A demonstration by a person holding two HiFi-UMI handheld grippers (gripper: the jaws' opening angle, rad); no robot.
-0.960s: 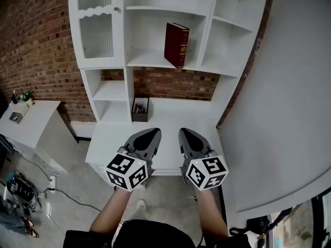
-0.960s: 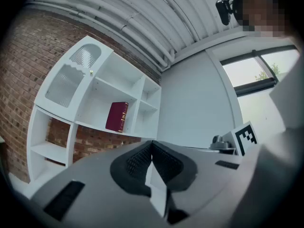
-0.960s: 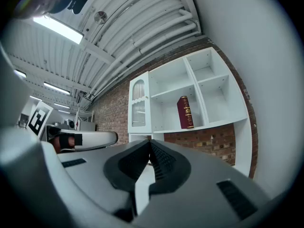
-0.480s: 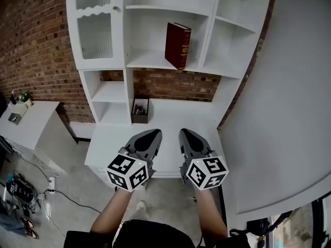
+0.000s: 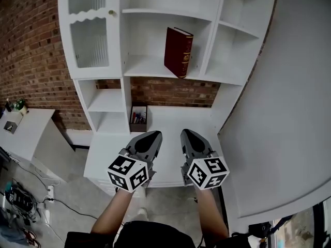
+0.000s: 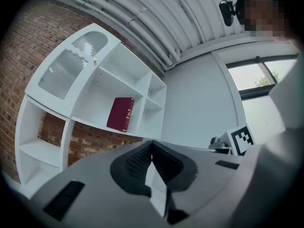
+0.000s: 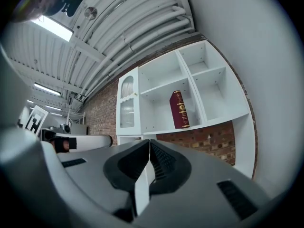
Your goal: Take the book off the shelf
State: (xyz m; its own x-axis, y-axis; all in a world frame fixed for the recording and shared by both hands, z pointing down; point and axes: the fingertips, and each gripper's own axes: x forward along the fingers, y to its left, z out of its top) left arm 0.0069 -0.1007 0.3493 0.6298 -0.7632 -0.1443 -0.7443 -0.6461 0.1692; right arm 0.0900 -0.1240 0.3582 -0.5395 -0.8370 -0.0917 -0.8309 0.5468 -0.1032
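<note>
Book (image 5: pixel 178 52) upright on shelf (image 5: pixel 145 66), well beyond left tool (image 5: pixel 151 136), right tool (image 5: pixel 187 135); jaws together, empty.

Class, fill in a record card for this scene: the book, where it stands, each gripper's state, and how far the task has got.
book: dark red, standing upright
place: middle compartment of the white shelf unit, near its right divider
left gripper: shut, empty, well short of the book
right gripper: shut, empty, well short of the book
progress: book not yet touched, on the shelf
</note>
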